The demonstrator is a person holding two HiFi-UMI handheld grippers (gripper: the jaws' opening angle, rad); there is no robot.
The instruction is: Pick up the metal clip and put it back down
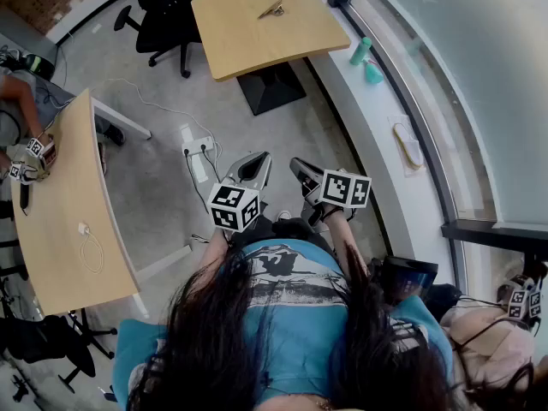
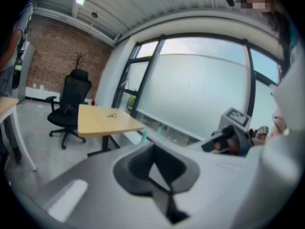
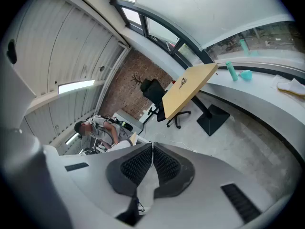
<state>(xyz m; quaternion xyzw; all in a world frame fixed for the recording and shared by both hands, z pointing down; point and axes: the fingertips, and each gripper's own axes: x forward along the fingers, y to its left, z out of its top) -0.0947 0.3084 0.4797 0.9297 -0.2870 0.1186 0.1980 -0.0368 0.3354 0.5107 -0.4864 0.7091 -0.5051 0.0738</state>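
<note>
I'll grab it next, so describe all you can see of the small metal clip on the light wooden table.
The small metal clip looks metallic, slim, tapering to a point; finer parts are too small to tell. It lies alone on the light wooden table, toward its far side, touching only the tabletop.

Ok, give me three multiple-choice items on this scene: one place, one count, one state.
1. The metal clip lies on: A the far wooden table; B the floor; C the black chair.
2. Count of teal items on the window ledge: A one; B two; C four.
3. The jaws of the right gripper are: A wide apart; B shut on the clip; C shut and empty.
Answers: A, the clip rests on that tabletop; B, two sit on the ledge; C, its pads meet with nothing between.
</note>
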